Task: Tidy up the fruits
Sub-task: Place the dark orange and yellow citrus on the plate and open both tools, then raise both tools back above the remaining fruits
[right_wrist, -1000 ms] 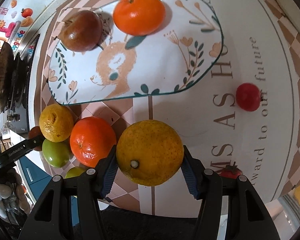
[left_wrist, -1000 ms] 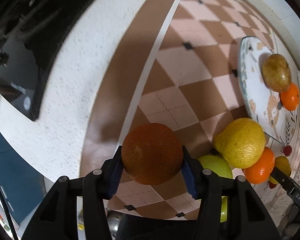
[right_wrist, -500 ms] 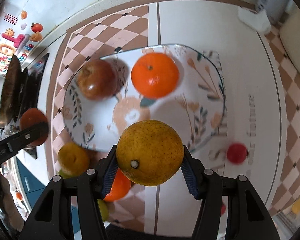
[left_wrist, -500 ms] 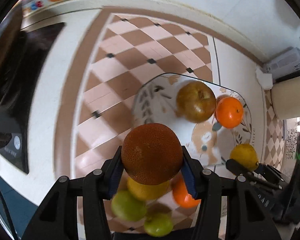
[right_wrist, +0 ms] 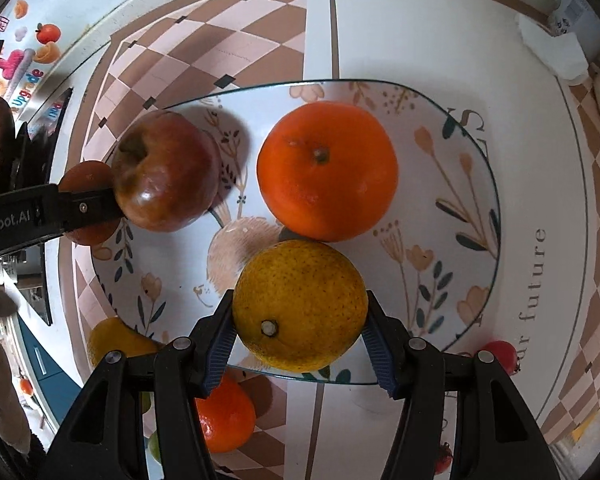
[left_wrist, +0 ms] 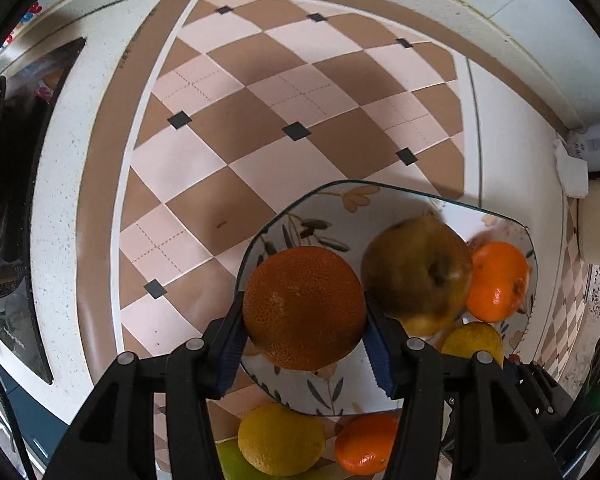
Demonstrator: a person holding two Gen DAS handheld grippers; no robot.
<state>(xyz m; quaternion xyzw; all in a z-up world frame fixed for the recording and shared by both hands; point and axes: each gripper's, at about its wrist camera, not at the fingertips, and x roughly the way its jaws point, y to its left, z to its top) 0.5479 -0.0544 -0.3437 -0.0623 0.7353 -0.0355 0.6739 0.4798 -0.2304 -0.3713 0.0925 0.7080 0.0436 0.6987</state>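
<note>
My left gripper point(left_wrist: 305, 340) is shut on a dark orange point(left_wrist: 304, 307) and holds it over the left part of the flowered plate point(left_wrist: 328, 398). My right gripper point(right_wrist: 300, 338) is shut on a yellow orange point(right_wrist: 300, 306) over the near edge of the same plate point(right_wrist: 452, 200). On the plate lie a brown-red apple point(right_wrist: 166, 170) and a bright orange point(right_wrist: 327, 170); both also show in the left wrist view, the apple point(left_wrist: 416, 266) and the orange point(left_wrist: 498, 282). The left gripper shows at the left of the right wrist view point(right_wrist: 82, 206).
Off the plate on the checkered mat point(left_wrist: 284, 120) lie a yellow citrus point(left_wrist: 280, 438), an orange point(left_wrist: 364, 442) and a green fruit point(left_wrist: 230, 462). A small red tomato point(right_wrist: 500, 354) lies right of the plate. A dark stove point(left_wrist: 4, 168) is at far left, the wall behind.
Both grippers have moved in over the plate with their fruit still held. The plate, apple and bright orange now look much closer in both views.
</note>
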